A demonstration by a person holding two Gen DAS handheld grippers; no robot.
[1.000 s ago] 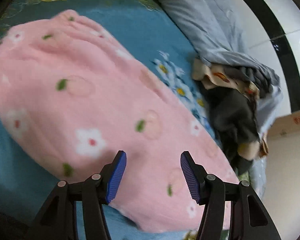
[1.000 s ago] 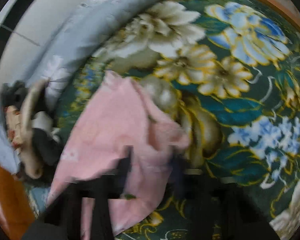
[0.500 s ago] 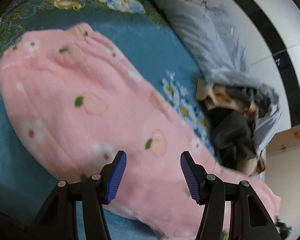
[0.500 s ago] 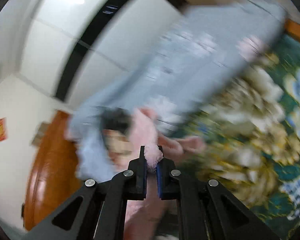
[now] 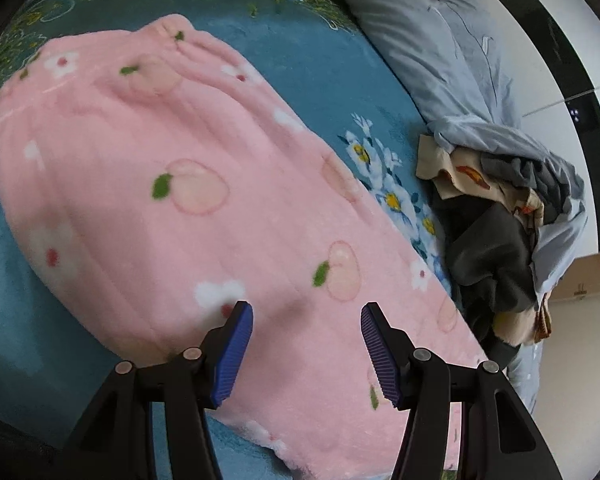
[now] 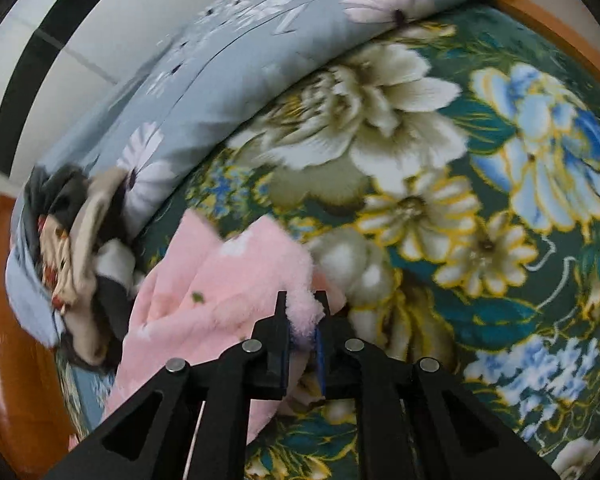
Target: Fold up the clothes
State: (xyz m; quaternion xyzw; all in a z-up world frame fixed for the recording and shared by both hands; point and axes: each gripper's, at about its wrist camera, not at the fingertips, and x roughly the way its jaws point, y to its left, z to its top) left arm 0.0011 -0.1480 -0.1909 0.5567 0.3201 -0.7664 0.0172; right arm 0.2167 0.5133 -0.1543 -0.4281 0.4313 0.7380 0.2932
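Two grippers work here: the right gripper (image 6: pixel 302 316) pinches a corner of the soft, light pink fleece garment (image 5: pixel 188 216), while the left gripper (image 5: pixel 306 344) hovers half-open above it, mid-bed (image 5: pixel 312 60). Limp fleece drapes; take edges or corners.

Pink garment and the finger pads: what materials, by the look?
Pink garment: looks like plush fleece, matte, with a fuzzy nap that tufts up where the right gripper pinches it. Printed peaches and flowers.
Finger pads: probably ribbed rubber or soft plastic, blue, with fine grooves. Black finger frames look like hard plastic.
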